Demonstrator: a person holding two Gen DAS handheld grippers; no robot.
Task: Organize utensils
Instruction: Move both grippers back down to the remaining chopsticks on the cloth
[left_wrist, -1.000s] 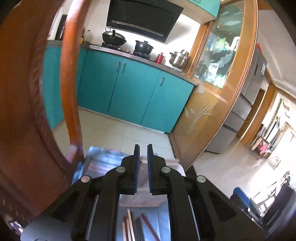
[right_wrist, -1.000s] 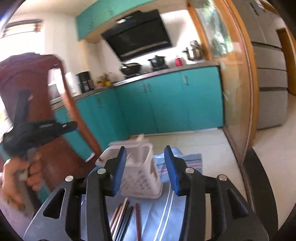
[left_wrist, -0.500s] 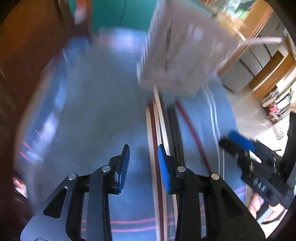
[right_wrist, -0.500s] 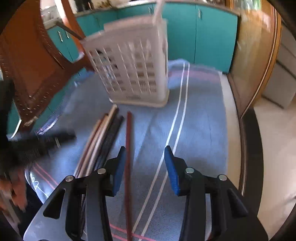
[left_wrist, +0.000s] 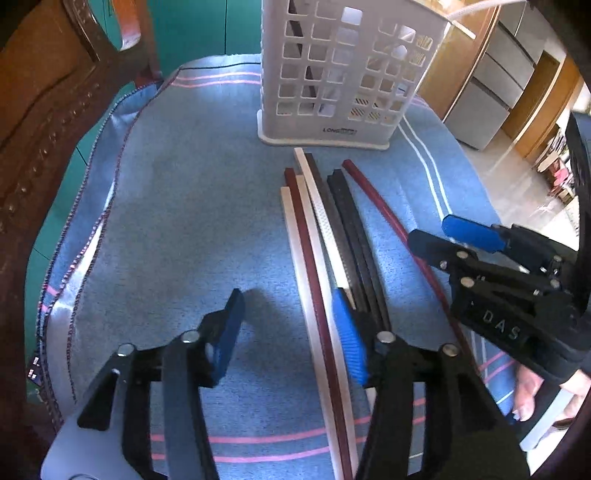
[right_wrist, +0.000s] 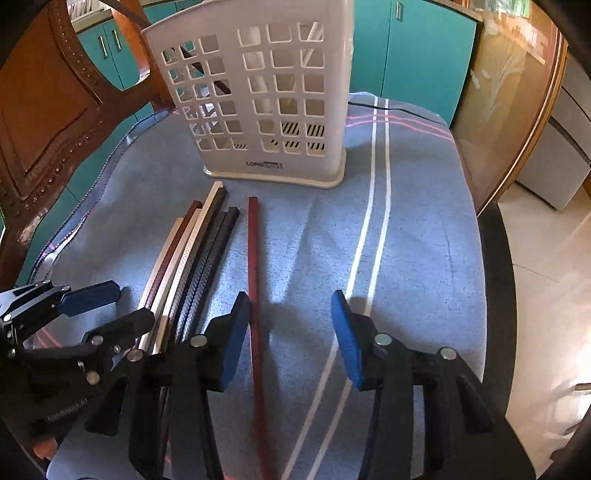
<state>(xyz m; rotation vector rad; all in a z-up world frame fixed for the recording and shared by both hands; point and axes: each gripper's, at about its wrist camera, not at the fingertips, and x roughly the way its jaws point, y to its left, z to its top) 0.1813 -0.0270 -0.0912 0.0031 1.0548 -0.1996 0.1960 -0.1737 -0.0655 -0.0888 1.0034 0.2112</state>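
Blue towelling on the desk (left_wrist: 166, 206) is now filling both views: I am bringing my left tongs (left_wrist: 291, 332) and right tongs (right_wrist: 291, 332) down, both wide open and empty, over the mixed-colour chopsticks (left_wrist: 325, 229) lying before the white perforated plastic holder (left_wrist: 343, 74); sorting is only beginning.

Cream, maroon and black chopsticks (right_wrist: 192, 254) side by side before upright white lattice holder (right_wrist: 258, 99), one maroon stick (right_wrist: 254, 280) apart.
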